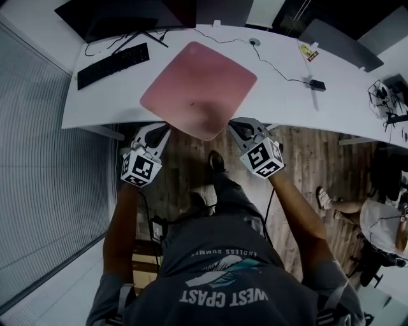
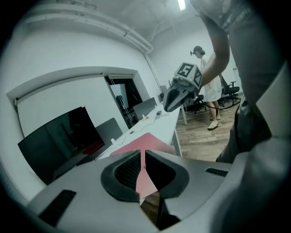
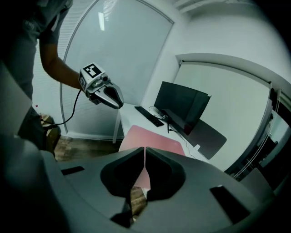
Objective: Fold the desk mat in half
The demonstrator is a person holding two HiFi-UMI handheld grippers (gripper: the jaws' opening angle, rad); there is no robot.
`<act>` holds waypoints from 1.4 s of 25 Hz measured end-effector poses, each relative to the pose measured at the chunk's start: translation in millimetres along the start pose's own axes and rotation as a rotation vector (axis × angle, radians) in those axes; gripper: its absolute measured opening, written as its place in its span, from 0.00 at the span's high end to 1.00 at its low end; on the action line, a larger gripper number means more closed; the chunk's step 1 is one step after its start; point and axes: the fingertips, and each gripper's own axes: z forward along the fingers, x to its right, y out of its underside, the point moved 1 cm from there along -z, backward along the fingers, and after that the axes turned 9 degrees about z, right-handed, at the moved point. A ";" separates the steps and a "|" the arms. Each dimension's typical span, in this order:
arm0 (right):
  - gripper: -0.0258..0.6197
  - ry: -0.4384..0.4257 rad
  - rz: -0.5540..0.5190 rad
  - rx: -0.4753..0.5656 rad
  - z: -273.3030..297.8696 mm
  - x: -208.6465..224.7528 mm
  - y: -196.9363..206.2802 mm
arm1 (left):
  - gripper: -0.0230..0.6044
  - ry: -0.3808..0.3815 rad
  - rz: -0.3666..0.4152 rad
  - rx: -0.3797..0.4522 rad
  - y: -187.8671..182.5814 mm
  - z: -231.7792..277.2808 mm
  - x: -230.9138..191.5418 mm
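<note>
I see a grey short-sleeved T-shirt with white lettering and a teal wave graphic, and dark shoes. My left gripper and right gripper are pale grey shells with black pads. Each has a black-and-white marker cube and a thin black cable.

Left tongs closed, right tongs closed

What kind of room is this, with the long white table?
Probably an office: the long white desk holds a black keyboard, a dark monitor and a pink desk mat.
</note>
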 end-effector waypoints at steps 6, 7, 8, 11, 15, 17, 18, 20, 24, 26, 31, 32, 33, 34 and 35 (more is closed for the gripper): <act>0.87 -0.059 -0.150 -0.068 46.3 2.2 46.0 | 0.90 0.029 0.052 -0.099 49.8 51.6 17.3; 0.85 -0.070 -0.182 -0.080 53.4 1.3 54.2 | 0.87 0.034 0.063 -0.115 57.6 59.0 21.3; 0.84 -0.080 -0.216 -0.093 60.3 0.1 62.7 | 0.85 0.040 0.077 -0.132 65.3 65.6 25.9; 0.76 -0.108 -0.310 -0.138 78.0 -5.1 88.0 | 0.78 0.054 0.137 -0.181 85.9 80.8 40.9; 0.64 -0.136 -0.474 -0.198 98.2 -10.1 120.3 | 0.64 0.035 0.272 -0.254 111.4 97.0 54.6; 0.58 -0.145 -0.576 -0.223 106.9 -12.1 135.9 | 0.55 0.022 0.342 -0.284 124.7 105.0 60.8; 0.55 -0.145 -0.626 -0.230 110.5 -12.8 142.9 | 0.50 0.017 0.371 -0.296 130.9 108.7 64.4; 0.52 -0.132 -0.711 -0.231 116.5 -12.5 153.7 | 0.44 0.006 0.413 -0.320 141.1 115.5 70.4; 0.48 -0.096 -0.815 -0.227 126.0 -8.6 168.8 | 0.37 -0.013 0.467 -0.365 153.8 129.2 77.4; 0.48 -0.087 -0.844 -0.234 131.2 -7.7 177.2 | 0.36 -0.007 0.491 -0.379 160.4 135.5 83.1; 0.48 -0.071 -0.879 -0.203 144.8 -4.5 178.6 | 0.36 -0.006 0.516 -0.389 170.9 148.3 87.8; 0.48 -0.073 -0.880 -0.190 146.1 -4.3 175.0 | 0.36 -0.013 0.516 -0.386 171.2 149.9 86.8; 0.52 -0.078 -0.882 -0.177 146.8 -4.3 171.3 | 0.36 -0.020 0.512 -0.380 170.8 151.2 85.7; 0.58 -0.084 -0.885 -0.165 147.3 -4.5 169.0 | 0.36 -0.026 0.505 -0.371 169.3 152.1 84.4; 0.58 -0.092 -0.890 -0.152 147.2 -5.1 168.4 | 0.37 -0.034 0.498 -0.359 167.0 152.6 83.2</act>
